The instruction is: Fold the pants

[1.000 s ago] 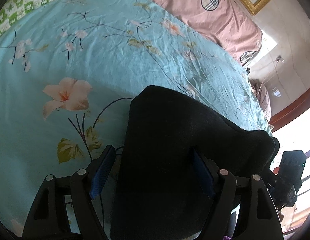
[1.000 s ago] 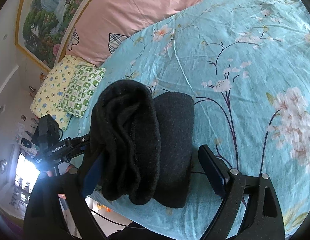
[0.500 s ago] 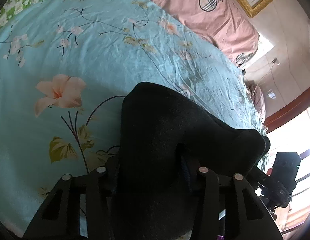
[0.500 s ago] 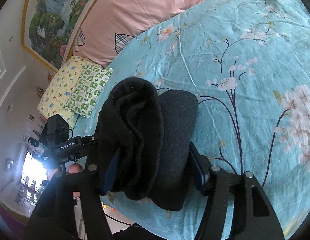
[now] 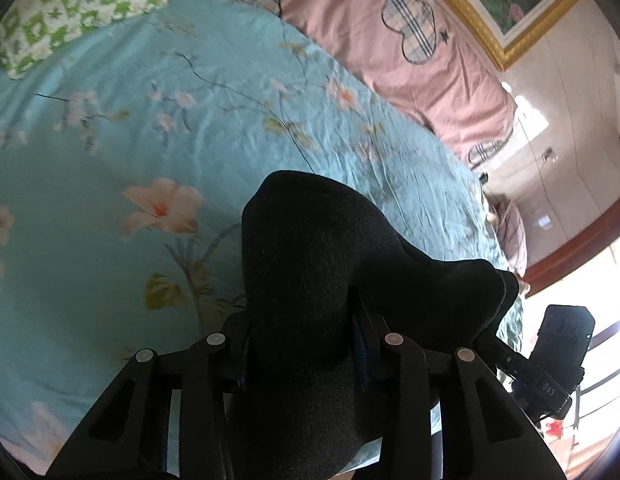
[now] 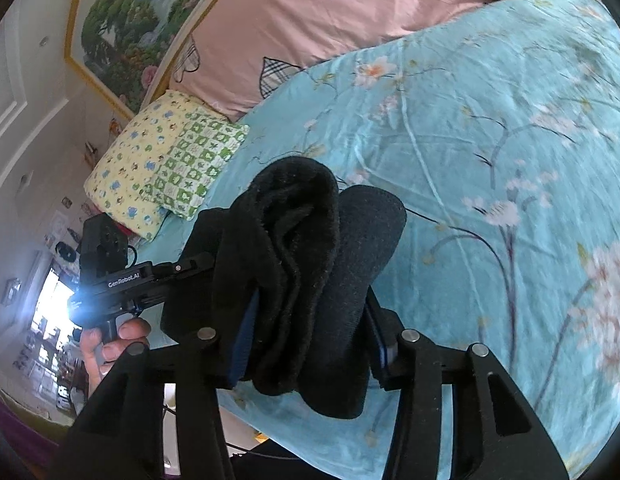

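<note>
Now both grippers have just closed on the folded black pants (image 5: pixel 310 264): left gripper (image 5: pixel 302 344) and right gripper (image 6: pixel 306 344) pinch opposite ends. Ahead of each spreads the floral bed sheet (image 6: pixel 489 92); beyond, a green checked pillow (image 6: pixel 194 160) and pink quilt (image 5: pixel 429 56).

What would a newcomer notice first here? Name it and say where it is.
The black pants, bunched thick between the right tongs at bottom centre, with the left tongs clamped on their other end. Both have just closed on the cloth. Behind lies the turquoise floral bedsheet, with a pink heart-patterned quilt at the top.
</note>
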The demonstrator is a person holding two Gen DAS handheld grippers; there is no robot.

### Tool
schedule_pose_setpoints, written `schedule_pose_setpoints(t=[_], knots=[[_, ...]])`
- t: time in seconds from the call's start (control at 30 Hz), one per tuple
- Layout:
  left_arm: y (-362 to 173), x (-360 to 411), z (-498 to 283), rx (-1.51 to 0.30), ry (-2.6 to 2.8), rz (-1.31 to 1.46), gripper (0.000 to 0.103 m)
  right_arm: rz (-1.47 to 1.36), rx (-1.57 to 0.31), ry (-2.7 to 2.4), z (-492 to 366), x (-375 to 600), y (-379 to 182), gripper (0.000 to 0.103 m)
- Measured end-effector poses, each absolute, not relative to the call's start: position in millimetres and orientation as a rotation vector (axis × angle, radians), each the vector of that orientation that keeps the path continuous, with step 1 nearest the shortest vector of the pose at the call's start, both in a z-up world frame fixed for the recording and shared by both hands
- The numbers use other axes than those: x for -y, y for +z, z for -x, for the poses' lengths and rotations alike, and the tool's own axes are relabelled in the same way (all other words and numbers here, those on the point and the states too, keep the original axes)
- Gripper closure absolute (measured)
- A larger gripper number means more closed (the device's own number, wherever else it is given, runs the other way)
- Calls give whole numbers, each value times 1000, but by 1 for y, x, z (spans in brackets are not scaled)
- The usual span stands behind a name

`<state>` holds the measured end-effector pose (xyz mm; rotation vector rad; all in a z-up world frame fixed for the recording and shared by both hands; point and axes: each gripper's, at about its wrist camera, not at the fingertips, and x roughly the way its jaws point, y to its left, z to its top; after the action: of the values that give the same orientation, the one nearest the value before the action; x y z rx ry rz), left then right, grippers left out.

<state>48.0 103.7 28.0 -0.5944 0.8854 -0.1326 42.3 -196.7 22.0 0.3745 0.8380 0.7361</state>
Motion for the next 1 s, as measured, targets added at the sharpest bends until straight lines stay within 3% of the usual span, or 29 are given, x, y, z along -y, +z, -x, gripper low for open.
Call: schedule_pose_setpoints(t=[0.47,1.0], knots=[[54,-185,-36,-764,84,608,65,-289,-816,910,-114,95,43,54],[31,-269,-71,-731,255,622,65,-167,-845,1036,-198,-23,30,54]])
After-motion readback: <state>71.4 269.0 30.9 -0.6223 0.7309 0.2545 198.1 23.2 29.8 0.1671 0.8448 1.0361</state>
